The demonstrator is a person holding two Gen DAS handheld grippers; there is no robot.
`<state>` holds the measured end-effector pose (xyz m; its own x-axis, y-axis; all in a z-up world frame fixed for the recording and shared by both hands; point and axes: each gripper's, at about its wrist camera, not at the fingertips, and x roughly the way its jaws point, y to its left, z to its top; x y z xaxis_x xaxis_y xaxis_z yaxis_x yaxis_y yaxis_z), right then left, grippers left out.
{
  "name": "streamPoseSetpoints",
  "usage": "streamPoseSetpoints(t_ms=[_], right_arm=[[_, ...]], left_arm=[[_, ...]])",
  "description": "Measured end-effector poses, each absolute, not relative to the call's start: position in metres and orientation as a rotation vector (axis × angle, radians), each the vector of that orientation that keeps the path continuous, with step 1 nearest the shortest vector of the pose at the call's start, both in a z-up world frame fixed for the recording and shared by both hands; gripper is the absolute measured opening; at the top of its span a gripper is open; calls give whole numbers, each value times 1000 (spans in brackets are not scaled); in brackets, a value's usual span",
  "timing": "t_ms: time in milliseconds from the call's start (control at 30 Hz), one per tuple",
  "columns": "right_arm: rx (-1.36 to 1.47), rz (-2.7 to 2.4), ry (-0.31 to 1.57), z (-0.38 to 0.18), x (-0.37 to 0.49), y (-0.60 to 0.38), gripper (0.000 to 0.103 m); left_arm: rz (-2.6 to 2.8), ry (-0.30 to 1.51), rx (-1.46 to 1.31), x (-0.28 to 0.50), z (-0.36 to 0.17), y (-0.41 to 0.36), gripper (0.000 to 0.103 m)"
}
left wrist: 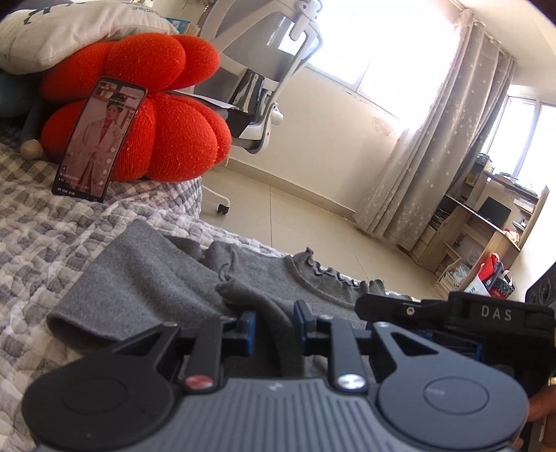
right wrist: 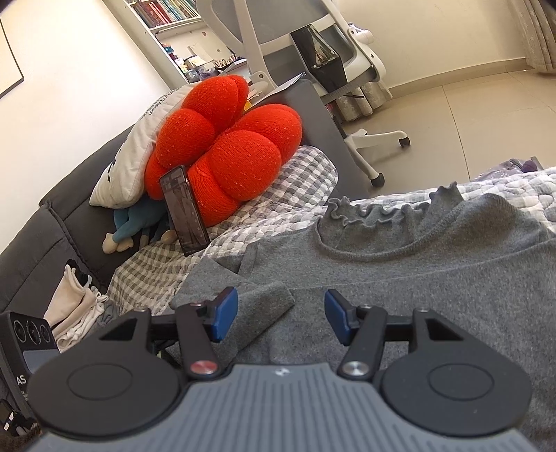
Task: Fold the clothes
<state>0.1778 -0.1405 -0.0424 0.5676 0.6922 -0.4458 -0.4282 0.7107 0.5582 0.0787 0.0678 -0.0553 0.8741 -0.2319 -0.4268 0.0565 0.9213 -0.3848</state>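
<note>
Checked bedding carries a grey sweater (right wrist: 399, 271), frilled collar pointing away. Left hand-held gripper (left wrist: 274, 328) pinches a sleeve fold between its pads; right hand-held gripper (right wrist: 280, 314) hovers open over the body — sleeve cuff just left of centre.

Home bedroom/living room: checked quilt (left wrist: 41, 236) on a bed, red knitted cushion (right wrist: 226, 146), white pillow (left wrist: 69, 31), phone (left wrist: 97, 139) propped up, office chair (right wrist: 347, 69), curtains (left wrist: 434, 139) at window, bookshelf (right wrist: 163, 10), wooden desk (left wrist: 486, 222).
</note>
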Motion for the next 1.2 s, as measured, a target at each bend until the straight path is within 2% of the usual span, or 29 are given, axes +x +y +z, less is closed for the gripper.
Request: streamPoseSetpoints(t_ms=[167, 300, 433, 500, 800, 1200], right_arm=[[475, 696, 706, -43, 180, -147, 62], [513, 697, 721, -45, 183, -152, 64], [543, 690, 746, -48, 186, -156, 64], [559, 687, 759, -49, 187, -157, 64], [566, 682, 822, -55, 191, -162, 65], [696, 714, 856, -61, 194, -177, 65]], left_arm=[[-291, 530, -266, 81, -59, 50, 9], [-414, 585, -181, 83, -64, 35, 9], [-503, 602, -127, 83, -64, 25, 10], [-526, 604, -109, 83, -65, 22, 15], [-555, 609, -89, 85, -62, 16, 16], [-544, 639, -108, 94, -59, 20, 22]])
